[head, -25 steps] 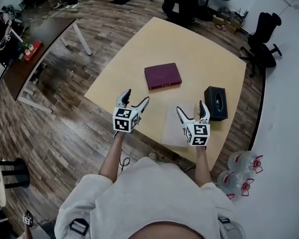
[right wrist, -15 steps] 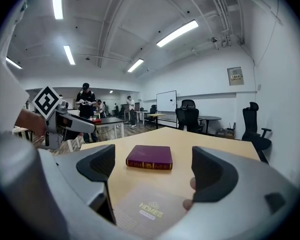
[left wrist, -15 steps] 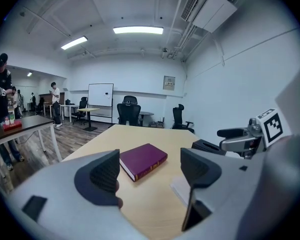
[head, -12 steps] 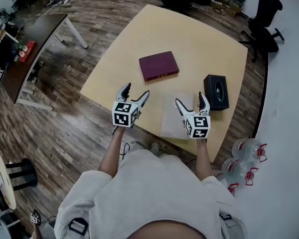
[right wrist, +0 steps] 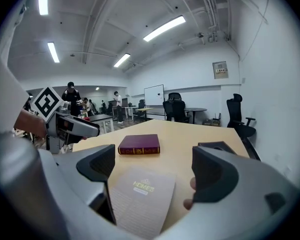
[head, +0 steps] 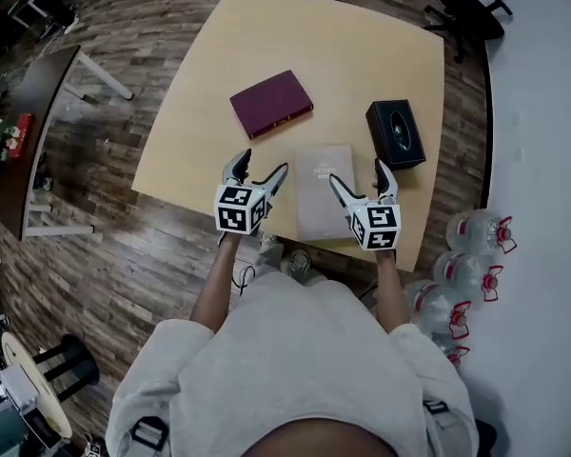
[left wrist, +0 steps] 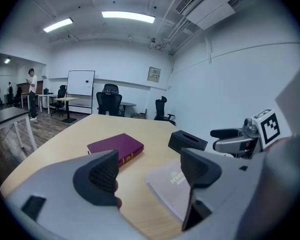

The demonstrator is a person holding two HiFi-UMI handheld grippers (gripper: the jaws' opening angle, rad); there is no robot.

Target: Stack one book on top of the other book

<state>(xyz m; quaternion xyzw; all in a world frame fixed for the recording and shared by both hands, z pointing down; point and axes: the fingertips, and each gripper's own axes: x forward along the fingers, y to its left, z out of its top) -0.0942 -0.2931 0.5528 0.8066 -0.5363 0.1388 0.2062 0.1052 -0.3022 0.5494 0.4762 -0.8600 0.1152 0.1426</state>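
Maroon book [head: 271, 103] flat on the tan table [head: 362, 46] in upper centre of frame, grey book [head: 324, 190] below it near the table edge, left gripper [head: 259, 179] and right gripper [head: 360, 183] flanking the grey book, both jaws apart and empty, black box [head: 396, 133] at right.

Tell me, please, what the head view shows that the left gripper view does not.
Only the head view shows the water bottles on the floor and the person's shoulders. Only the left gripper view shows the whiteboard, the ceiling lights and a standing person at far left. Both show the maroon book, the grey book, the black box, and the left tool and right tool, both open and empty.
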